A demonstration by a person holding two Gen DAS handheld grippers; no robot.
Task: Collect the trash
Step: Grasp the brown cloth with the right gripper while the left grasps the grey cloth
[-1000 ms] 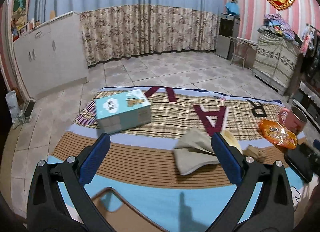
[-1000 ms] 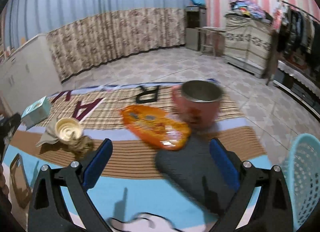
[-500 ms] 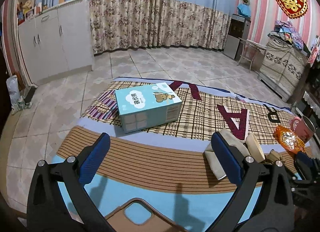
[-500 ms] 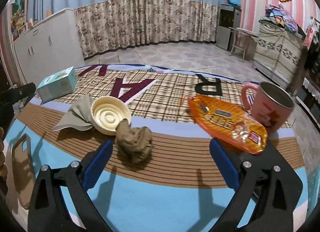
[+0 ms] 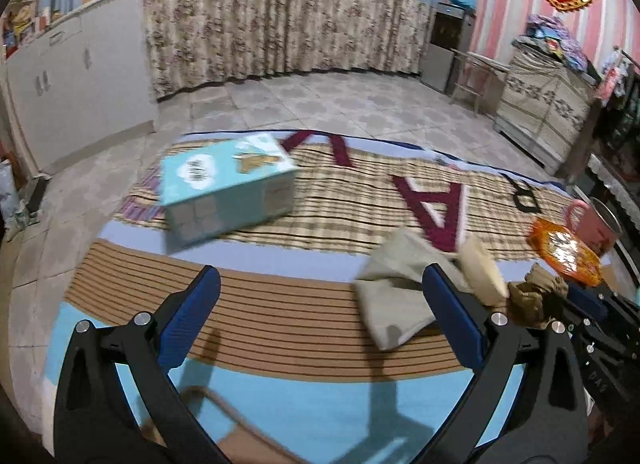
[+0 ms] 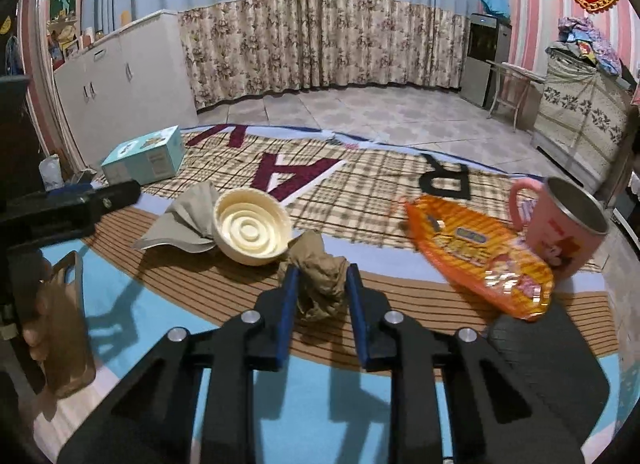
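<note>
Right gripper [image 6: 320,284]: jaws have just been closing and now stand narrow, blue pads pressed on either side of a crumpled brown paper wad [image 6: 322,284], which sits on the brown-striped band of the mat [image 6: 200,364] toward its near edge. Left gripper [image 5: 320,312]: jaws wide apart, nothing between the pads, hanging above the same striped band near the mat's near-left part; picture blurred. Brown translucent phone case [image 6: 66,324]: on the blue band at the near-left edge, partly behind a person's fingers [image 6: 34,338]. Dark flat pad [image 6: 544,360]: near-right corner of the mat. Cream round lid [image 6: 252,232]: just beyond the wad, tilted, resting against a grey-beige folded cloth [image 6: 188,219] to its left. Orange snack packet [image 6: 480,252]: right of the wad, apart from it, lying across the striped and plaid bands, its far right side touching or just beside a pink mug [image 6: 560,223] that stands upright near the right edge. Light-blue tissue box [image 6: 144,155]: far-left corner of the mat, on the plaid area. Beyond the mat: tiled floor [image 6: 380,107], white cabinet [image 6: 120,79] at left, floral curtain [image 6: 320,43] across the back wall.
</note>
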